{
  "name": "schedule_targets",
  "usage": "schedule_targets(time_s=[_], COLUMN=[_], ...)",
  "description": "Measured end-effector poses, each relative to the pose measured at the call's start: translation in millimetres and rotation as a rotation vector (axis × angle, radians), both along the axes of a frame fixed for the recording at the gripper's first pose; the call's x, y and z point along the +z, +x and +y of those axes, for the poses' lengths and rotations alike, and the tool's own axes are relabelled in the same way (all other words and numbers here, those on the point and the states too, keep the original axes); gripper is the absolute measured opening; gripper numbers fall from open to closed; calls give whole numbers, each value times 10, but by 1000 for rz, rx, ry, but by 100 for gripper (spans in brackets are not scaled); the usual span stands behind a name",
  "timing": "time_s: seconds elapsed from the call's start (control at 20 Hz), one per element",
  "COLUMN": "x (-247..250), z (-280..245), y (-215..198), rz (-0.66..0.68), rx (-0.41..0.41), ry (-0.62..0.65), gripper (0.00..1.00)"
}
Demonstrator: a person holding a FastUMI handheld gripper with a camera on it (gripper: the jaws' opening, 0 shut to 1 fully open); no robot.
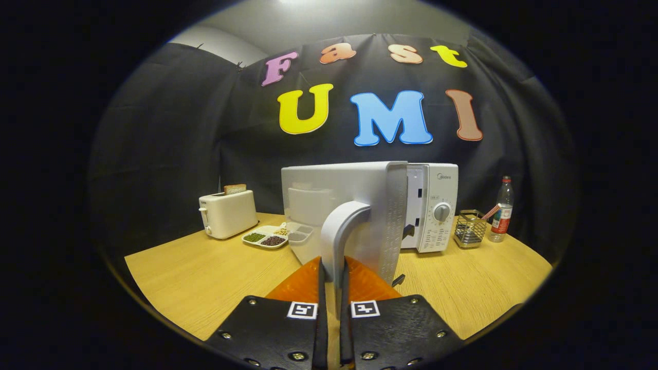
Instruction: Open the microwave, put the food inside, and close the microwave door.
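My claw pinches the door handle; the door stands swung out toward me, bare table either side.

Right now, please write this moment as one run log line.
phase: opening door | gripper: shut on door handle | microwave door: swung open | food tray: on table beside toaster

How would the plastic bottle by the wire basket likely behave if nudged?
The bottle stands tall and narrow, so it would probably tip easily. Clear and seemingly near-empty, it is likely light. The gripper is shut on the microwave door handle.
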State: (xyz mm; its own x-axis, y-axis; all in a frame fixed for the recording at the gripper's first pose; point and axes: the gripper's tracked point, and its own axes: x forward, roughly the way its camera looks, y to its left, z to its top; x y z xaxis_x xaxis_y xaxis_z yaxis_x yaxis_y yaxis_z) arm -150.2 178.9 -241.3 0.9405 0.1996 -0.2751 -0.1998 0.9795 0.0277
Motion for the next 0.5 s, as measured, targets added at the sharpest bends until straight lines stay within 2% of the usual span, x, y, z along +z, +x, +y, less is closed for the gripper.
schedule_targets(time_s=[0.1, 0.3, 0.5], x=[9, 39, 44], z=[234, 948, 1112], y=[-136, -395, -443], rz=[-37, -62, -87], rx=[-8, 103, 8], ry=[-21, 6, -31], gripper=[9, 9, 9])
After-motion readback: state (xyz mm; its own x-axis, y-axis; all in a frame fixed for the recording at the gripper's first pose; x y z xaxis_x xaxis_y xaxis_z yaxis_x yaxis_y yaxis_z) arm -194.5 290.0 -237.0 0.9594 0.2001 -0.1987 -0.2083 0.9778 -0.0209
